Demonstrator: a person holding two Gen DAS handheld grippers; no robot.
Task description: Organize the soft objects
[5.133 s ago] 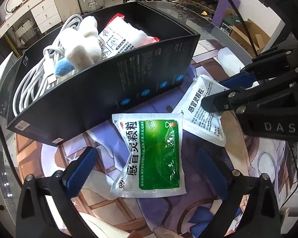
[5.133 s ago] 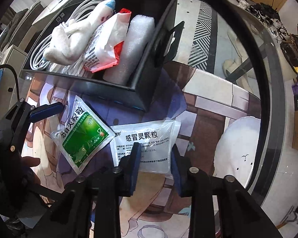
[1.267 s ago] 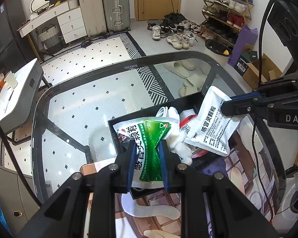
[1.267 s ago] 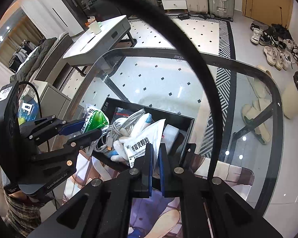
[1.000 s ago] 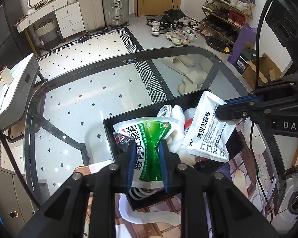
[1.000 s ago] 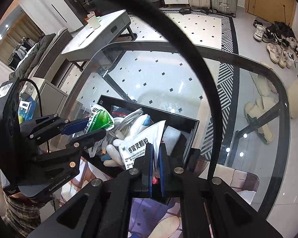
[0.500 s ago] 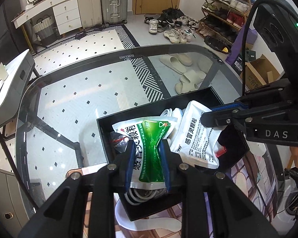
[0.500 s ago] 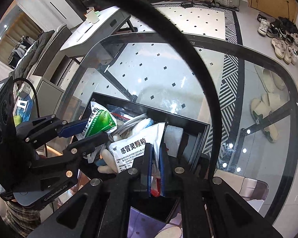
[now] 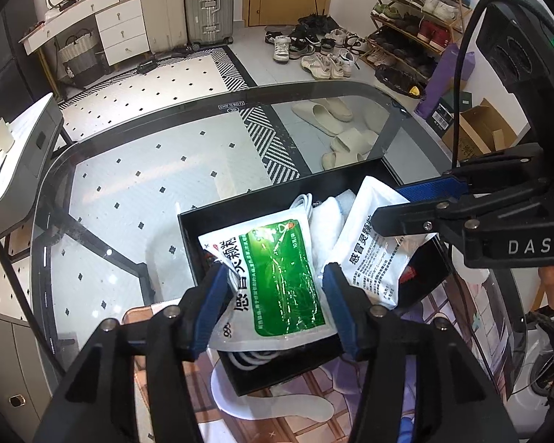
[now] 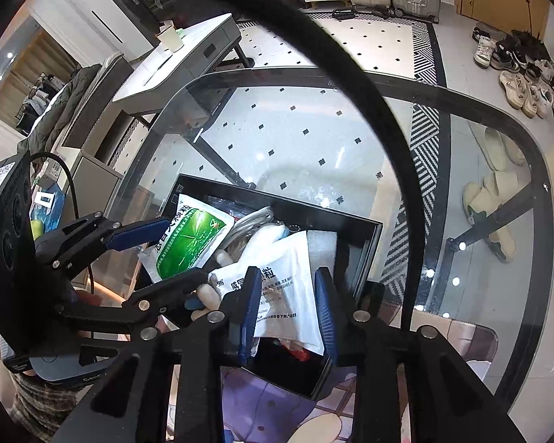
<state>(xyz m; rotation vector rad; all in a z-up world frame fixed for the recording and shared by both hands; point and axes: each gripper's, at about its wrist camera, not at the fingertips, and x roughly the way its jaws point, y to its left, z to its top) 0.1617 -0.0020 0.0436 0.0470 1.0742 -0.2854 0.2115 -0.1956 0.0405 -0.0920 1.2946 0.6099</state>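
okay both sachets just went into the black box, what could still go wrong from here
1. The green sachet lies on top of the pile in the black box, its near edge about over the rim; it may slide out.
2. The white sachet leans on the heaped contents between the open fingers of the right hand-held gripper; pulling back carelessly could drag it out.
3. The left hand-held gripper straddles the green sachet and could snag it.

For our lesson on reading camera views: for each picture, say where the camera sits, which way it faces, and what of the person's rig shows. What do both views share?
Left wrist: sits on the left hand-held gripper, looking down at the green sachet over the black box; its fingers frame it.
Right wrist: sits on the right hand-held gripper, facing the white sachet.
Shared: box, both sachets, each other's gripper.
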